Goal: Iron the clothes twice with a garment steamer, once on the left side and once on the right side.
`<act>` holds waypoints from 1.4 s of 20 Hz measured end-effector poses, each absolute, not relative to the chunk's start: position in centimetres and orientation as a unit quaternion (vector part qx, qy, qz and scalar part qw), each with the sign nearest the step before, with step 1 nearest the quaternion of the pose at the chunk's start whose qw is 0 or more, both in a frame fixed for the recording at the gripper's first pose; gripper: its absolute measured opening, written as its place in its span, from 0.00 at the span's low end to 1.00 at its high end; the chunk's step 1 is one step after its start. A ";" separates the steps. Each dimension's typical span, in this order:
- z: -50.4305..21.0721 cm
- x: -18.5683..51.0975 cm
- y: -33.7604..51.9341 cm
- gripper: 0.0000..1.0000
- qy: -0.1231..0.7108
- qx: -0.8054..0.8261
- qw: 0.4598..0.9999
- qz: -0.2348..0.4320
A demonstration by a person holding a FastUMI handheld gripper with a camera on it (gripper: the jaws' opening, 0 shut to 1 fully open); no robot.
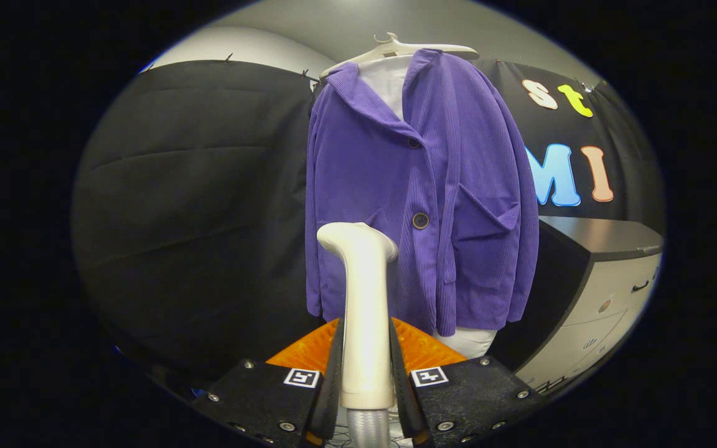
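Note:
A purple corduroy jacket [421, 199] hangs on a white hanger [396, 48] over a white form, straight ahead of the fingers. A white garment steamer [363, 292] stands upright between the two fingers, its handle clamped by both and its head bent toward the left panel of the jacket, low down beside the lower button. I cannot tell if the head touches the cloth. My gripper [365, 367] is shut on the steamer's handle. A grey hose [368, 429] leaves the handle's lower end.
A black cloth wall [196, 199] runs behind and to the left of the jacket. A grey cabinet with drawers and a dark top [607, 280] stands to the right of the jacket, close to its sleeve.

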State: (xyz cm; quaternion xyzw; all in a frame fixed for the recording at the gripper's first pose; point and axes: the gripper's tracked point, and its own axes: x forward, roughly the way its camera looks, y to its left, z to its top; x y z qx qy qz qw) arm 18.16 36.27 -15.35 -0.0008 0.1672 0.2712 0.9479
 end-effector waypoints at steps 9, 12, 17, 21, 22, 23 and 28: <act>-21.9 16.1 35.8 0.39 0.221 -0.026 0.936 0.274; -23.5 15.2 35.4 0.39 0.241 -0.031 0.930 0.274; -25.4 13.2 34.0 0.39 0.260 -0.036 0.925 0.276; -23.9 12.1 31.7 0.39 0.257 -0.026 0.928 0.267; -23.1 11.8 31.0 0.39 0.253 -0.024 0.930 0.265; -22.4 11.8 30.2 0.39 0.249 -0.027 0.932 0.264; -17.3 12.0 25.3 0.39 0.215 -0.005 0.945 0.246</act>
